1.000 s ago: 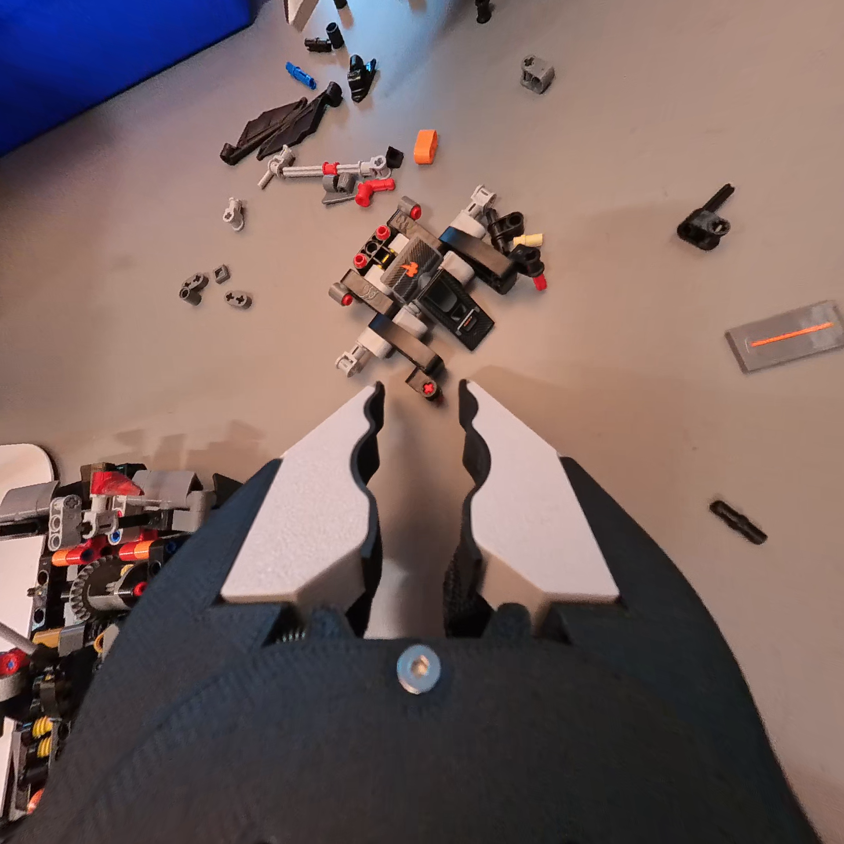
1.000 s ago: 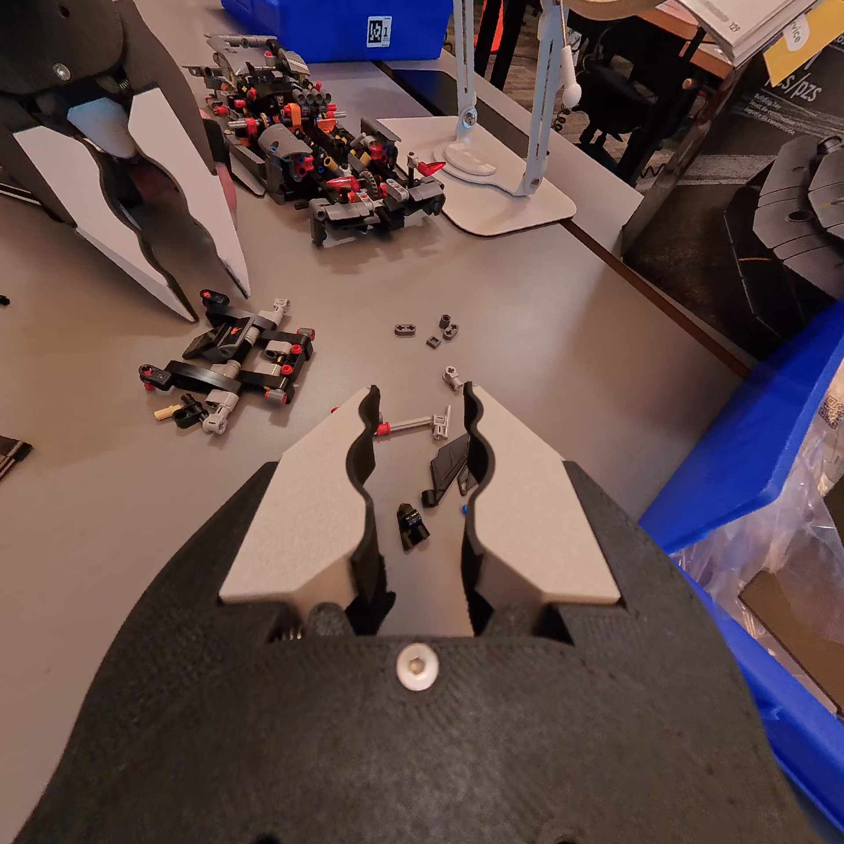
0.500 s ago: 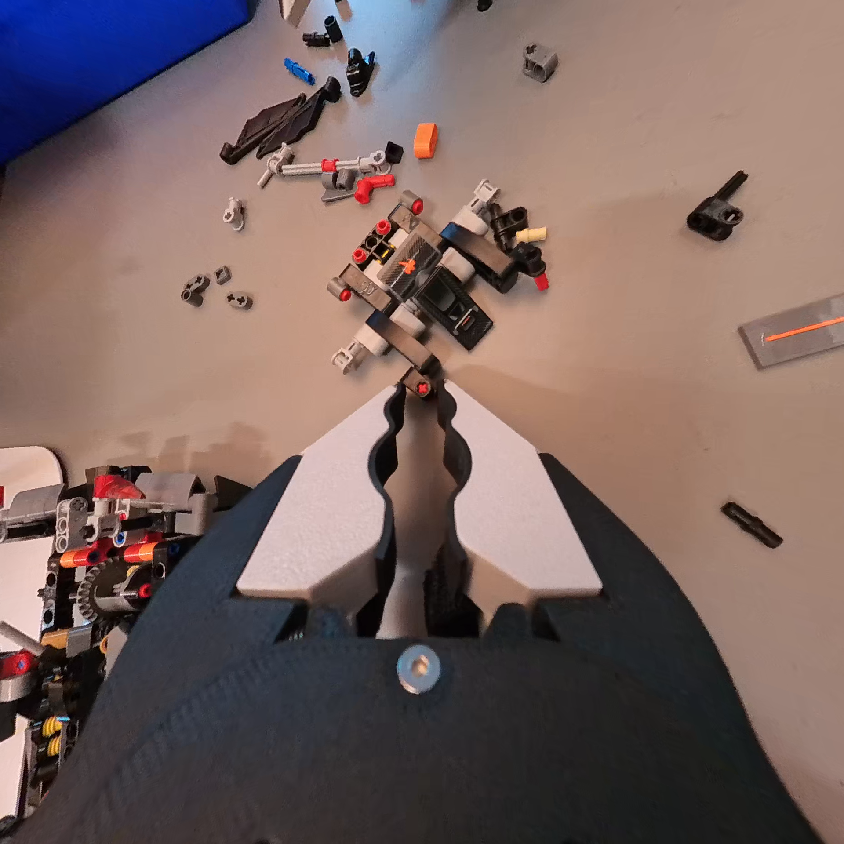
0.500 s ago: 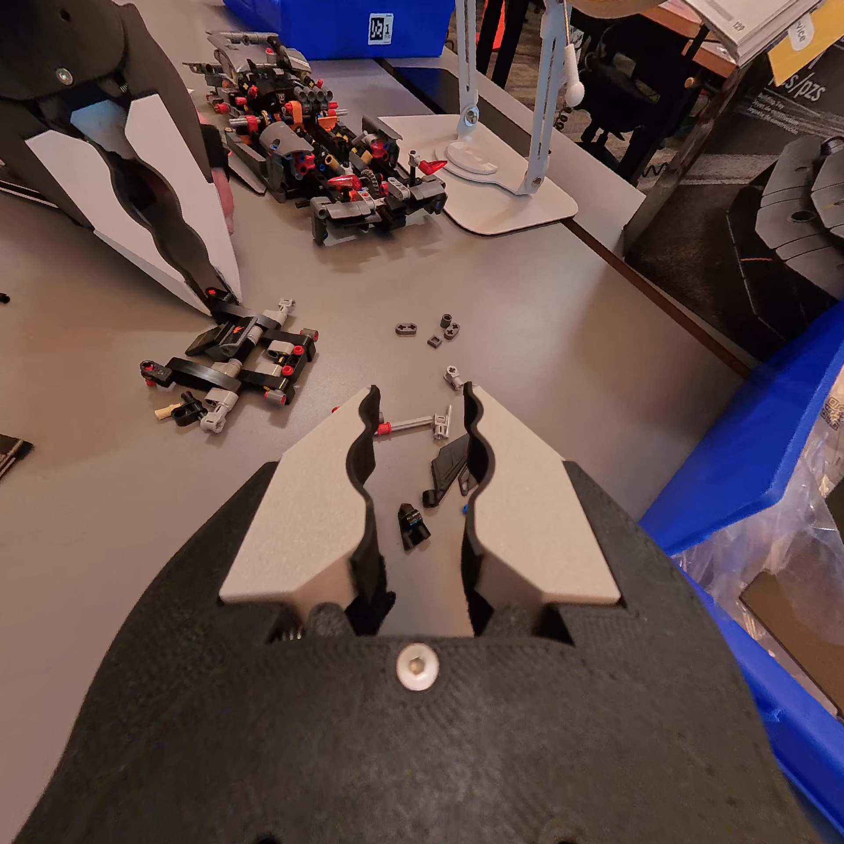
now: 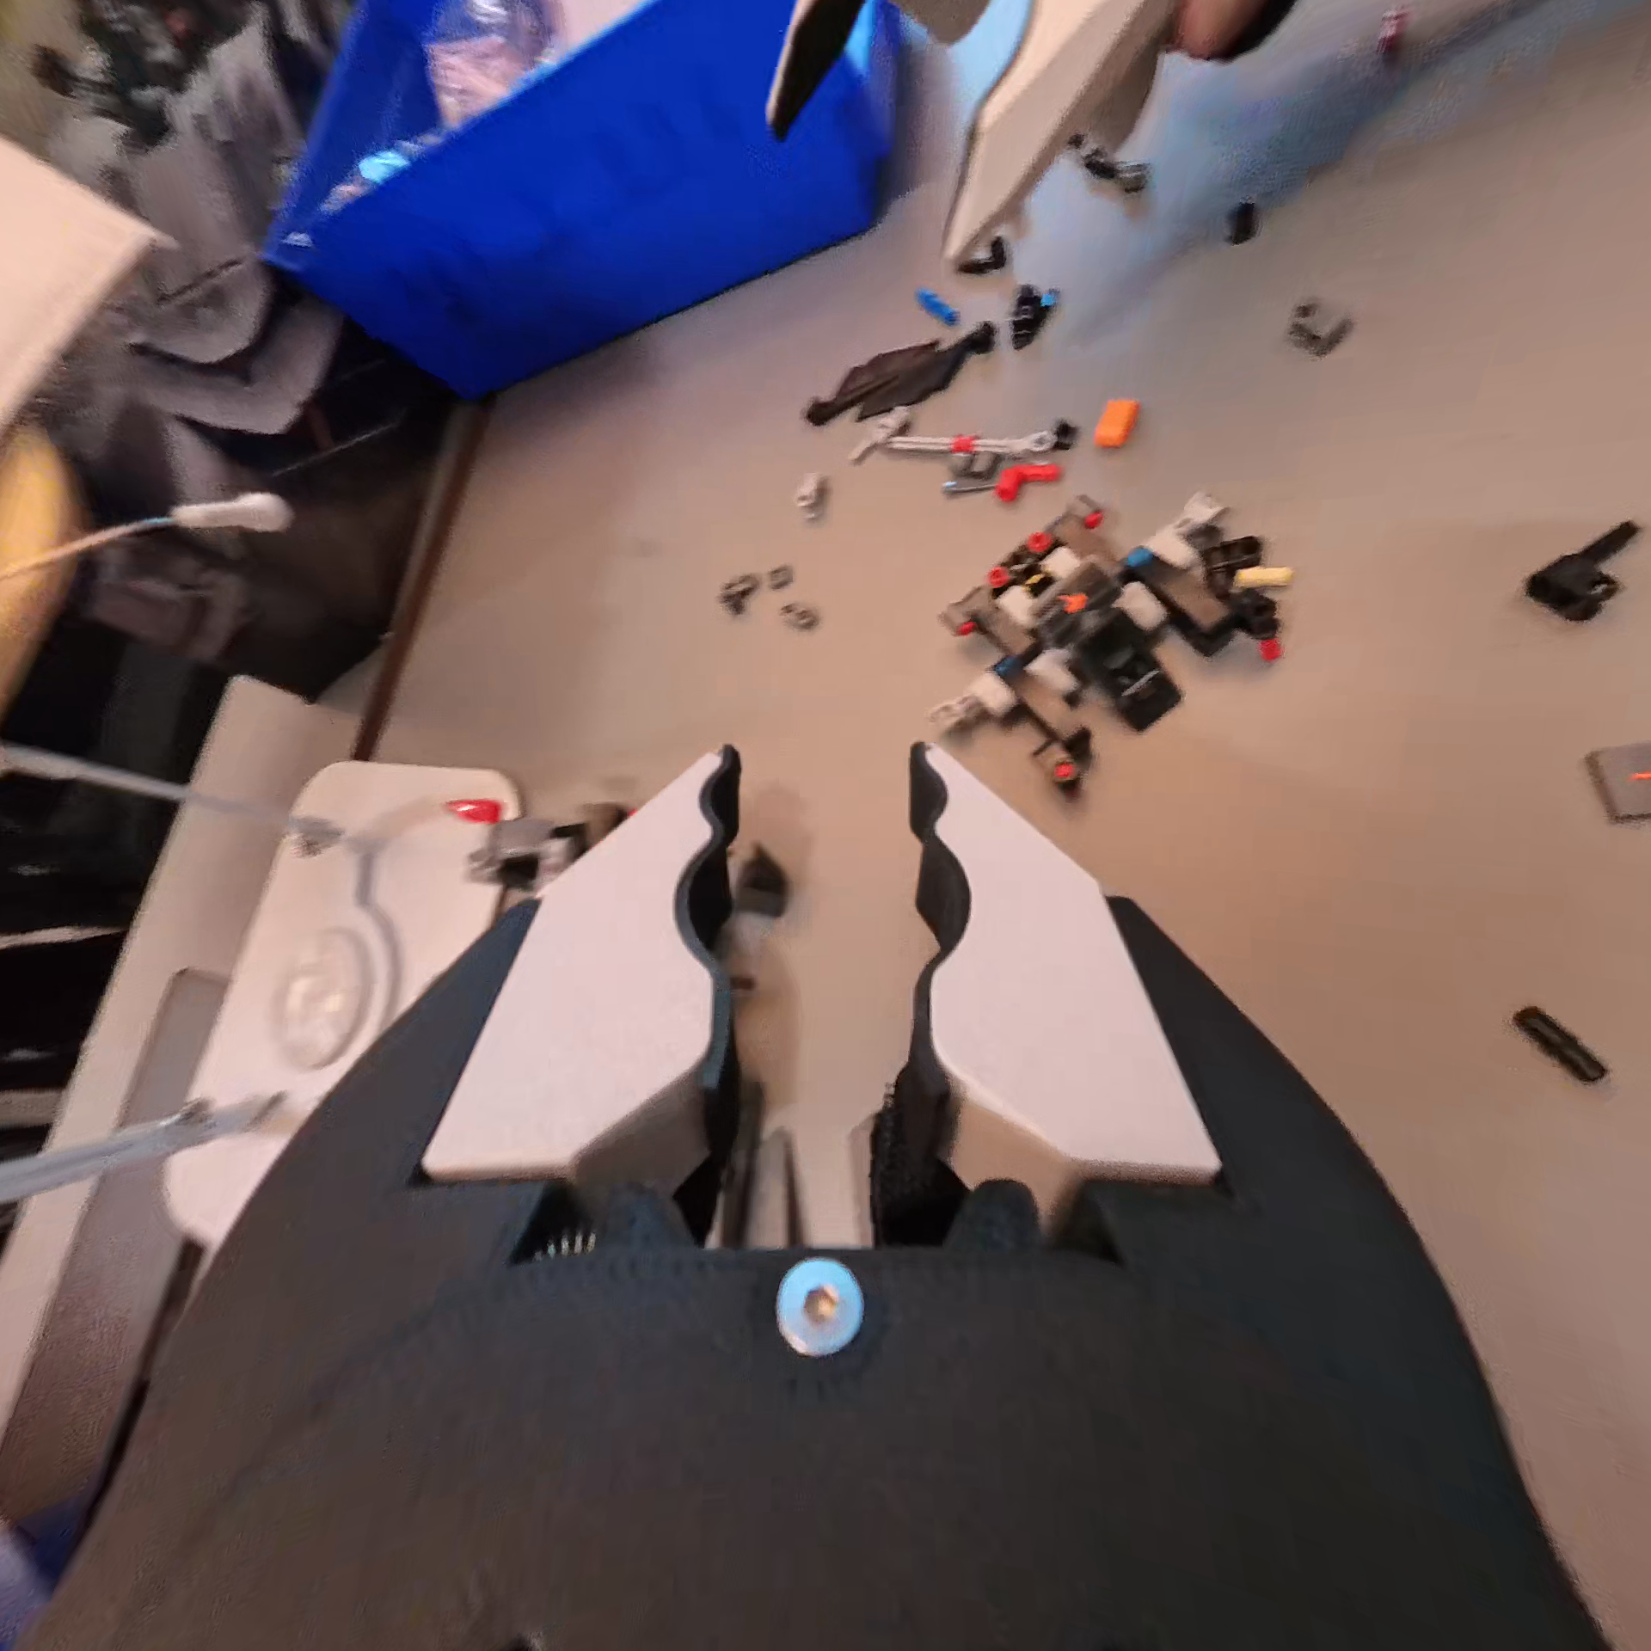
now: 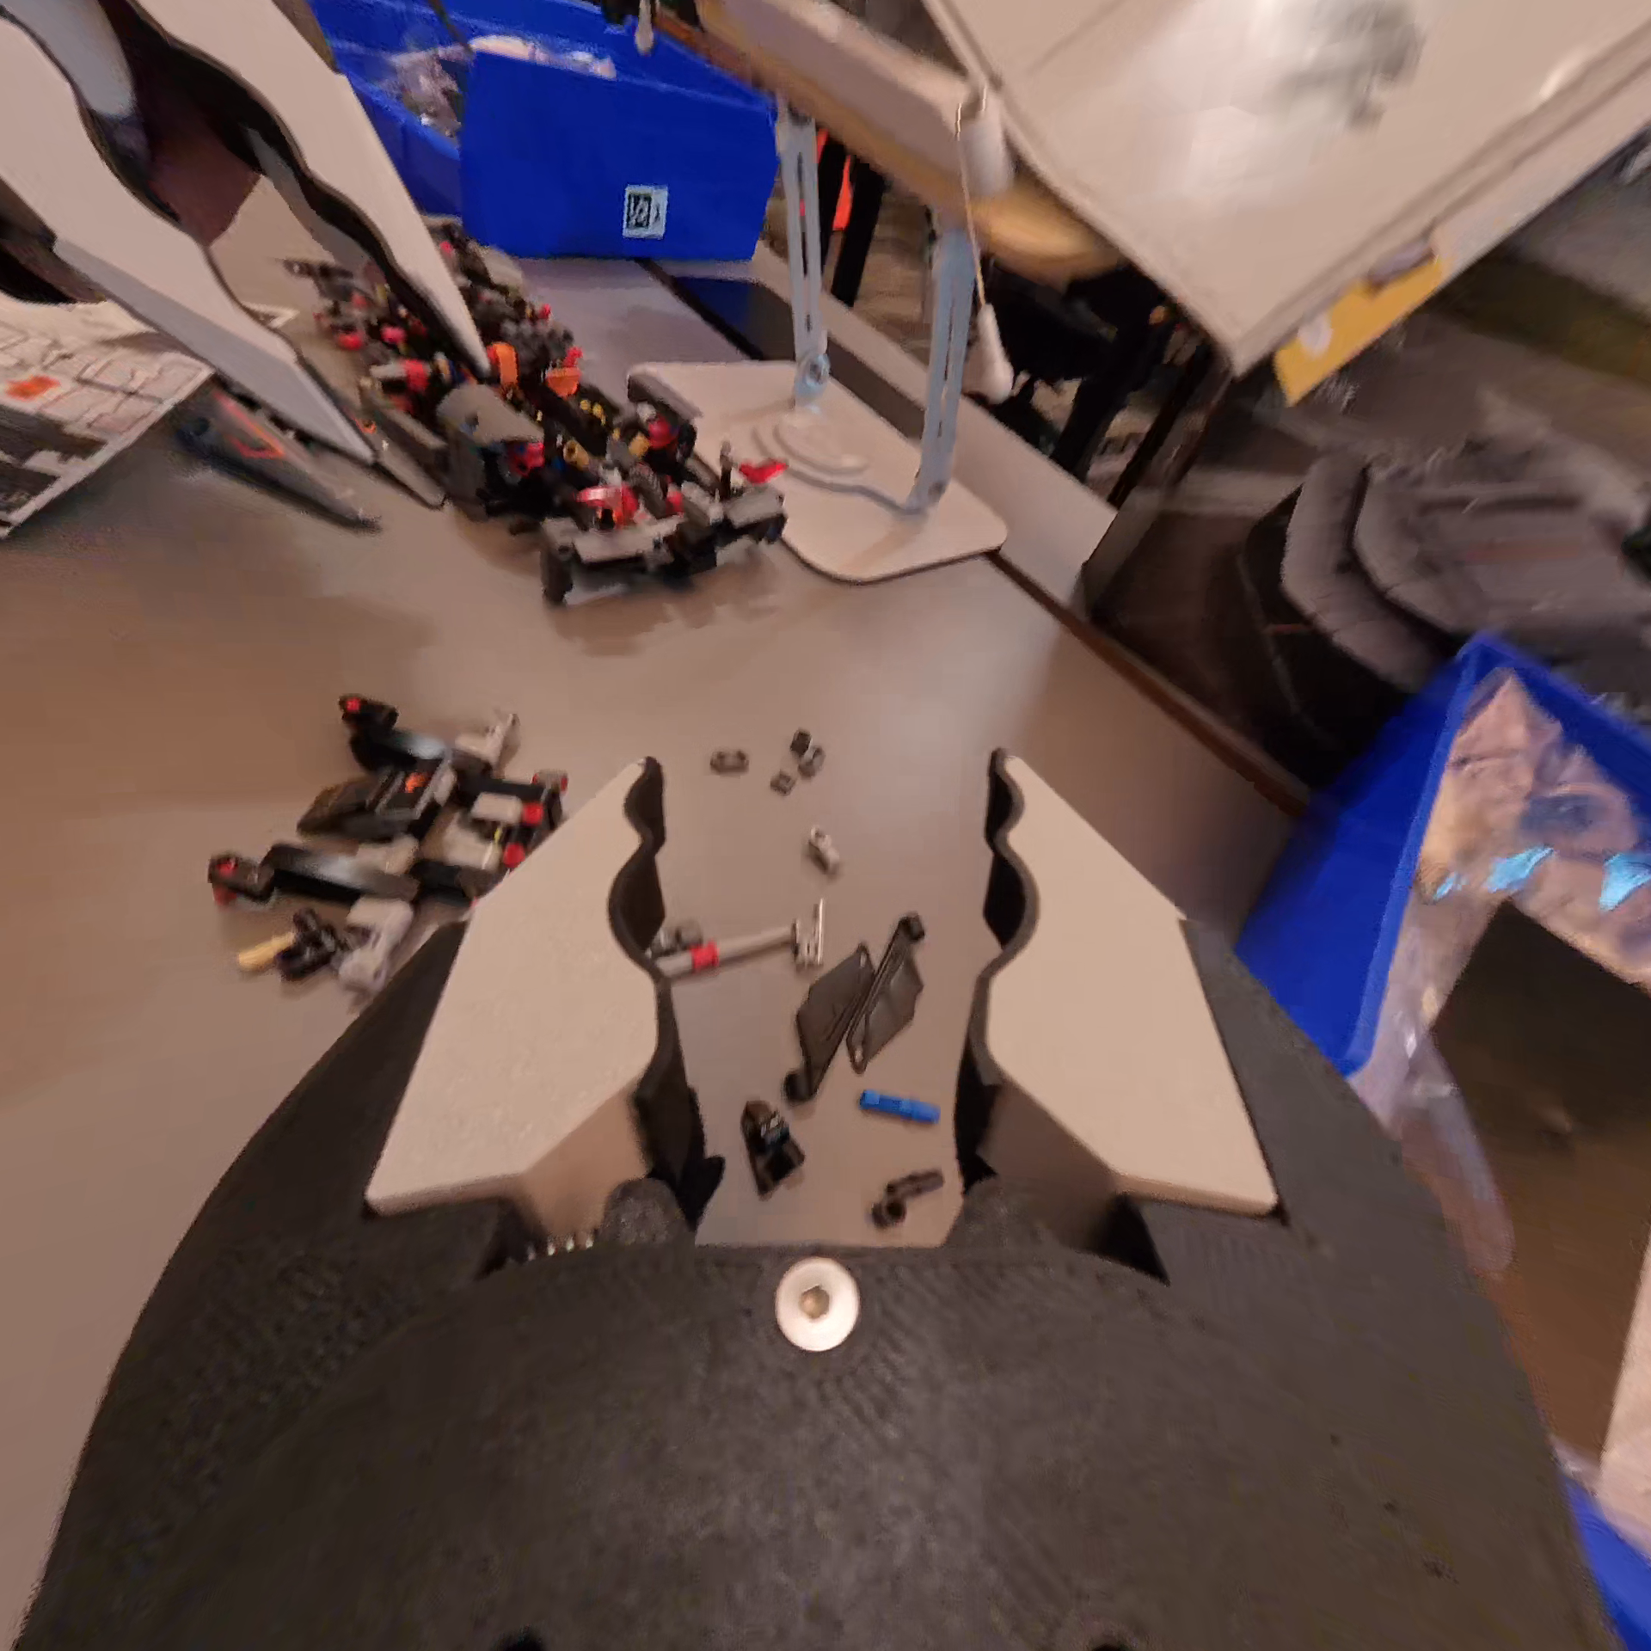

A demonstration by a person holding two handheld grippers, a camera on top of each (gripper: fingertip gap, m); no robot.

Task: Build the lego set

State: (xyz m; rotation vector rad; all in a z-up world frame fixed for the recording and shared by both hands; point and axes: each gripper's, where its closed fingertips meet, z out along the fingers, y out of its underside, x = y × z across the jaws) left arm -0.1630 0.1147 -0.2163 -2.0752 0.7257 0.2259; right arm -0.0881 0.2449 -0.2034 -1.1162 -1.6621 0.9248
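My left gripper is open and empty, held above the table left of a small black, grey and red lego sub-assembly. The sub-assembly also shows in the right wrist view. My right gripper is wide open and empty above loose parts: black panels, a grey axle, a blue pin. The large car chassis stands at the back, under the left gripper's fingers. In the left wrist view the chassis is mostly hidden behind my left finger.
A white lamp base stands by the table edge. Blue bins sit at the back and at the right. An instruction booklet lies far left. An orange piece, a black connector and a grey tile lie scattered. My right gripper's tips are some 9 cm from the grey axle. Look for it in the left wrist view too.
My left gripper, which had closed in at the sub-assembly's near end, has opened and pulled back to the left; the sub-assembly stays on the table. My right gripper has opened wider and lifted.
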